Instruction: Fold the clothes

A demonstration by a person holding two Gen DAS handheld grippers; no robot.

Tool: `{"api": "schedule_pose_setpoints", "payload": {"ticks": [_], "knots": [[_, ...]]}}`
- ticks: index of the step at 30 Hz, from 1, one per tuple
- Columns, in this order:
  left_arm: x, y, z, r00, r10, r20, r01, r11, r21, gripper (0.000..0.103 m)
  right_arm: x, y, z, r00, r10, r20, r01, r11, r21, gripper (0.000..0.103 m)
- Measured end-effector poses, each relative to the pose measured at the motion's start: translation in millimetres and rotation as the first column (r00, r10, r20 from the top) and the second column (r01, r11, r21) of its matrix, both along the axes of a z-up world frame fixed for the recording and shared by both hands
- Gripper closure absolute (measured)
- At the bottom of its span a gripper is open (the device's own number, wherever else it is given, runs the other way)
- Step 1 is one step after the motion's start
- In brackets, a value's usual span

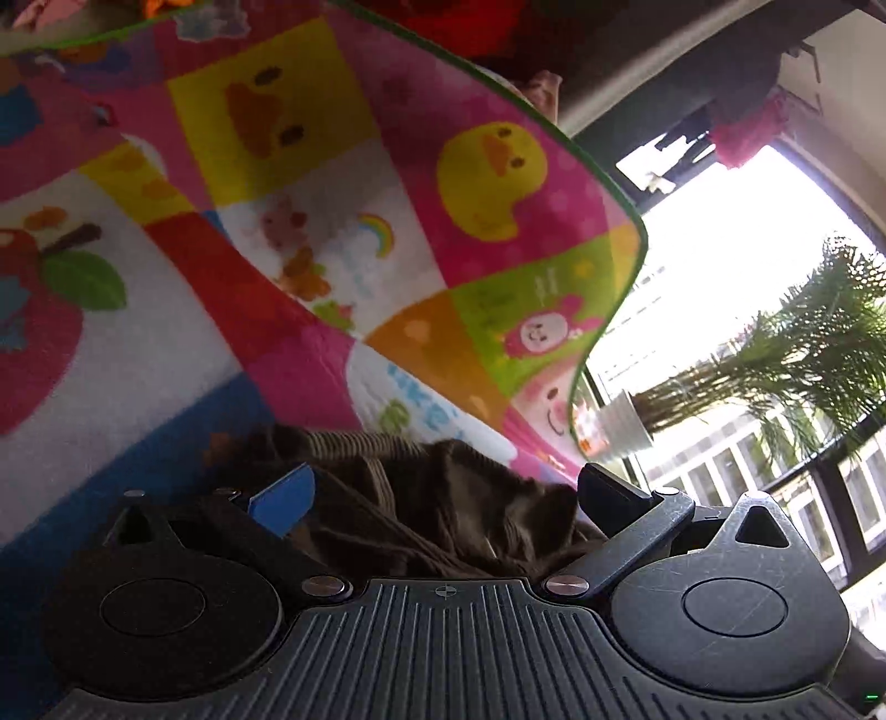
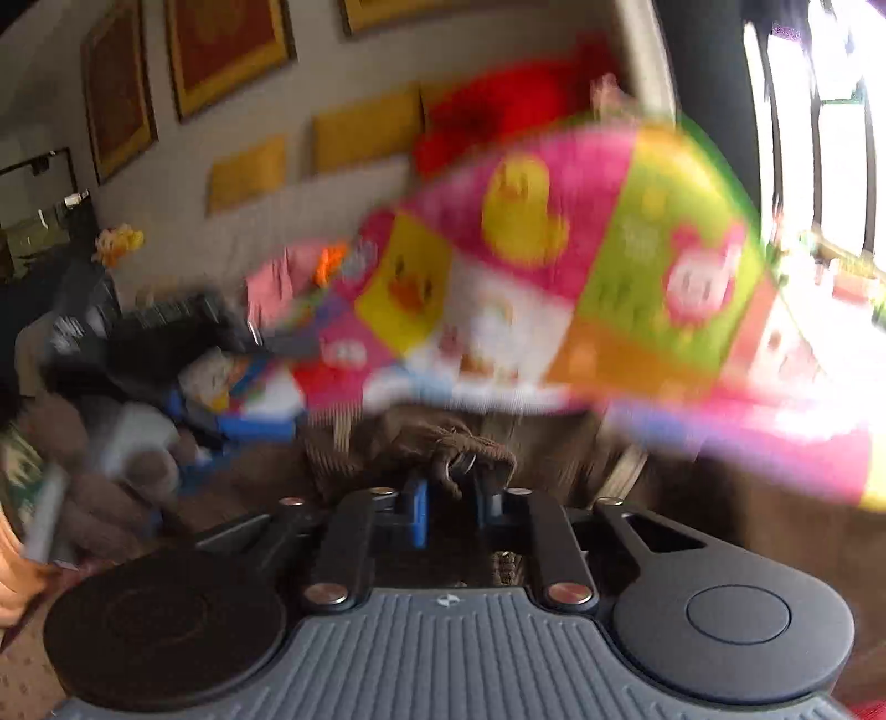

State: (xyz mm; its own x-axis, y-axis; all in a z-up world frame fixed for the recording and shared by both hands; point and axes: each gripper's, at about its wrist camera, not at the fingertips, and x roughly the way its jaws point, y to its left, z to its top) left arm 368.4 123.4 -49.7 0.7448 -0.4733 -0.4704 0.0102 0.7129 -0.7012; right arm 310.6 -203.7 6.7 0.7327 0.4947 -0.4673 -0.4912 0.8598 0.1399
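A dark brown ribbed garment (image 1: 443, 498) lies bunched between the fingers of my left gripper (image 1: 443, 490), whose jaws stand wide apart around it. It rests on a bright patchwork blanket (image 1: 343, 232) with ducks and a green hem. In the blurred right wrist view, my right gripper (image 2: 449, 507) is shut on a fold of the brown garment (image 2: 443, 443), with a small metal ring at the pinch. The blanket (image 2: 554, 277) spreads behind it.
A bright window (image 1: 720, 266) and a potted palm (image 1: 803, 354) stand to the right. In the right wrist view, framed pictures (image 2: 227, 50) hang on the wall, and toys and a dark bag (image 2: 166, 343) lie at the left.
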Motion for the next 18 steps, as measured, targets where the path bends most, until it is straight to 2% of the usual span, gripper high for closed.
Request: {"api": "schedule_pose_setpoints", "payload": {"ticks": [3,6,8,10,11,14,16,18], "knots": [[0,2,4,0.999,0.038,0.001,-0.038,0.999,0.028,0.000,0,-7,6,0.995,-0.063,0.081,0.071,0.992,-0.103,0.091],[-10,3,10,0.999,0.035,0.011,-0.035,0.999,0.030,0.000,12,-14,-17,0.991,-0.130,0.011,0.130,0.970,-0.204,0.091],[-24,-3,21,0.999,0.016,0.032,-0.019,0.996,0.085,0.000,16,-20,-34,0.985,-0.166,-0.051,0.150,0.959,-0.239,0.082],[-39,-12,33,0.998,-0.015,0.060,0.005,0.987,0.162,0.000,6,-33,-32,0.983,-0.177,-0.044,0.166,0.967,-0.191,0.070],[-48,-19,39,0.996,-0.041,0.079,0.023,0.976,0.215,0.000,-1,-41,-26,0.983,-0.179,-0.031,0.172,0.973,-0.153,0.067],[-77,-41,52,0.985,-0.123,0.124,0.075,0.940,0.332,0.000,-21,-71,-8,0.966,-0.253,0.058,0.258,0.960,-0.106,0.054],[-97,-54,55,0.974,-0.176,0.140,0.112,0.920,0.377,0.000,-28,-98,-3,0.923,-0.369,0.112,0.381,0.916,-0.123,0.049],[-113,-62,53,0.968,-0.212,0.132,0.148,0.912,0.382,0.000,-26,-131,-4,0.850,-0.509,0.136,0.526,0.838,-0.149,0.049]]}}
